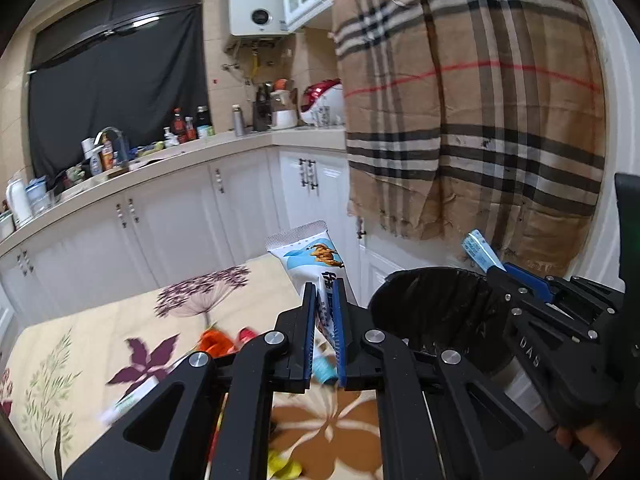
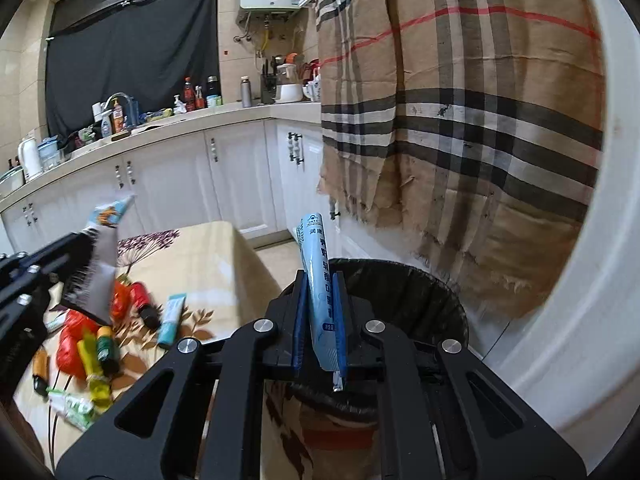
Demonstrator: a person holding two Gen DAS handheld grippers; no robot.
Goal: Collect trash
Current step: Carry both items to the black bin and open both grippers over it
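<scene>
My left gripper (image 1: 323, 286) is shut on a white snack wrapper (image 1: 310, 254) with a blue and orange print, held upright above the table's right edge. It also shows in the right wrist view (image 2: 105, 224). My right gripper (image 2: 320, 280) is shut on a light blue tube (image 2: 322, 280), held upright over the near rim of a black-lined trash bin (image 2: 416, 292). In the left wrist view the bin (image 1: 432, 308) stands to the right of my left gripper, with the right gripper (image 1: 496, 270) over its far right rim.
Several pieces of trash (image 2: 96, 344) lie on the floral tablecloth (image 2: 208, 264): red and orange wrappers, yellow and green tubes, a teal tube (image 2: 171, 318). A checked cloth (image 2: 460, 120) hangs behind the bin. White cabinets (image 2: 180, 176) and a cluttered counter run along the back.
</scene>
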